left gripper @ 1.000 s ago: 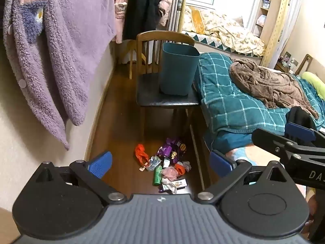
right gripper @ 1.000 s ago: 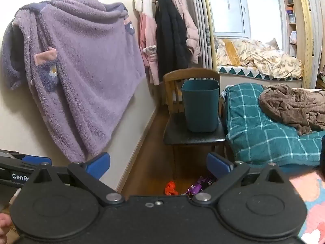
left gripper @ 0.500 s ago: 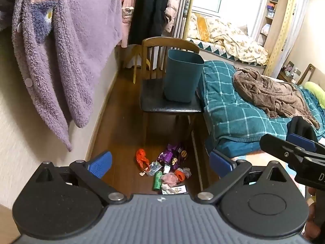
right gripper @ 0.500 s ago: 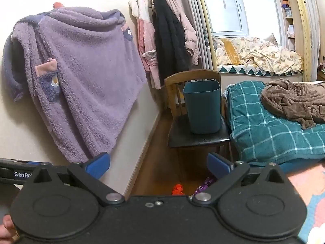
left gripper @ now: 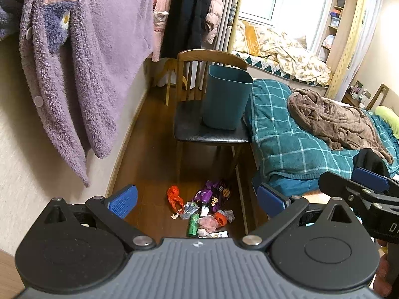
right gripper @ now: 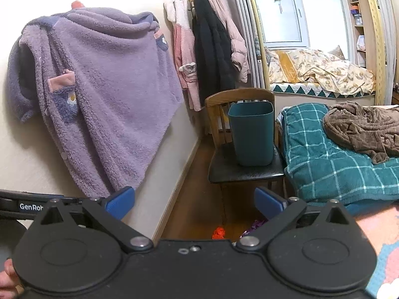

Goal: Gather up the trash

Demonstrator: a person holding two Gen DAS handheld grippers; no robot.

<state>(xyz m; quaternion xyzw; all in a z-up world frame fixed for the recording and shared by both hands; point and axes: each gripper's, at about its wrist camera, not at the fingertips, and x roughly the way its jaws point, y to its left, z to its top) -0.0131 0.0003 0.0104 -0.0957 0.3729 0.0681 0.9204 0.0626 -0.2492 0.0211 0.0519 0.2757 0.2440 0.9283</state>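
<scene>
A heap of trash (left gripper: pixel 204 206) lies on the wooden floor in front of a chair: an orange wrapper (left gripper: pixel 174 196), purple packets (left gripper: pixel 214 194), a green tube (left gripper: pixel 193 224) and crumpled pink pieces. A teal bin (left gripper: pixel 225 97) stands upright on the chair's dark seat (left gripper: pixel 189 129). My left gripper (left gripper: pixel 197 200) hangs open well above the heap, nothing between its blue pads. My right gripper (right gripper: pixel 194 203) is open too, held higher; only the orange wrapper (right gripper: pixel 219 233) and a purple scrap (right gripper: pixel 251 226) peek over its body. The bin (right gripper: pixel 251 132) shows there as well.
A purple fleece robe (left gripper: pixel 82 57) and coats (left gripper: pixel 189 12) hang on the left wall. A bed with a teal checked cover (left gripper: pixel 294 137) and brown blanket (left gripper: pixel 334 119) bounds the right side. The floor strip between wall and bed is narrow. The right gripper's arm (left gripper: pixel 361 191) crosses the left view's right edge.
Both views have tilted up and pulled back a little: the trash heap sits lower and smaller in the left wrist view, and more wall and window show. Both grippers stay open.
</scene>
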